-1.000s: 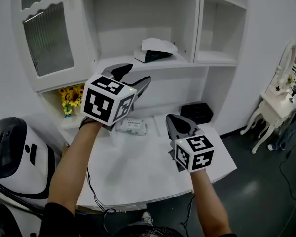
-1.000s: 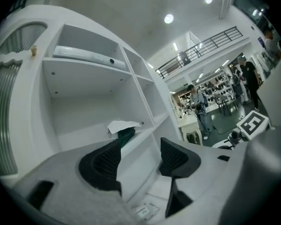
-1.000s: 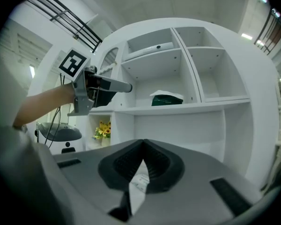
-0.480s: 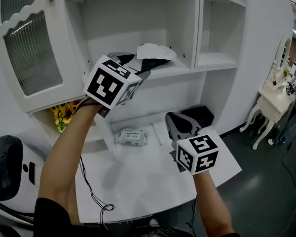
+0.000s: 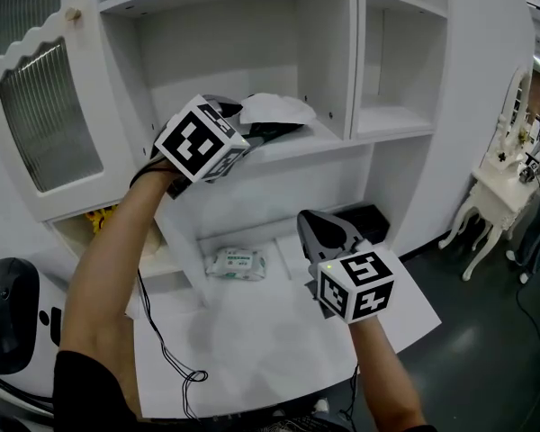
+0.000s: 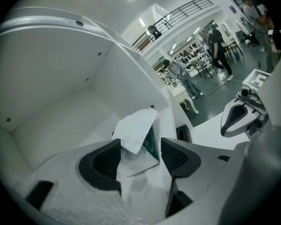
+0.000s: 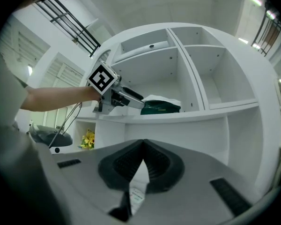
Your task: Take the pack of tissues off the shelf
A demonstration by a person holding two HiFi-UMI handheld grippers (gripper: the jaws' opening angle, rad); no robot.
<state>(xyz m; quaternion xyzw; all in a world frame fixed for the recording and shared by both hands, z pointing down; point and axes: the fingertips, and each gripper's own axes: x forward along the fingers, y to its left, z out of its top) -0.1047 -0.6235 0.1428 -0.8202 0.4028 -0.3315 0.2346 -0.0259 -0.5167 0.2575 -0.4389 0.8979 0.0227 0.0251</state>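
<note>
Tissue pack (image 5: pixel 274 111) lies on white shelf (image 5: pixel 342 138) above white table (image 5: pixel 252 331).

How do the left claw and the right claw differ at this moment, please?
The left claw is up at the shelf; the right claw hangs low over the white table. The left claw's jaws stand apart with the tissue pack showing between them; the right claw's jaws are together and hold nothing. Both carry a marker cube.
</note>
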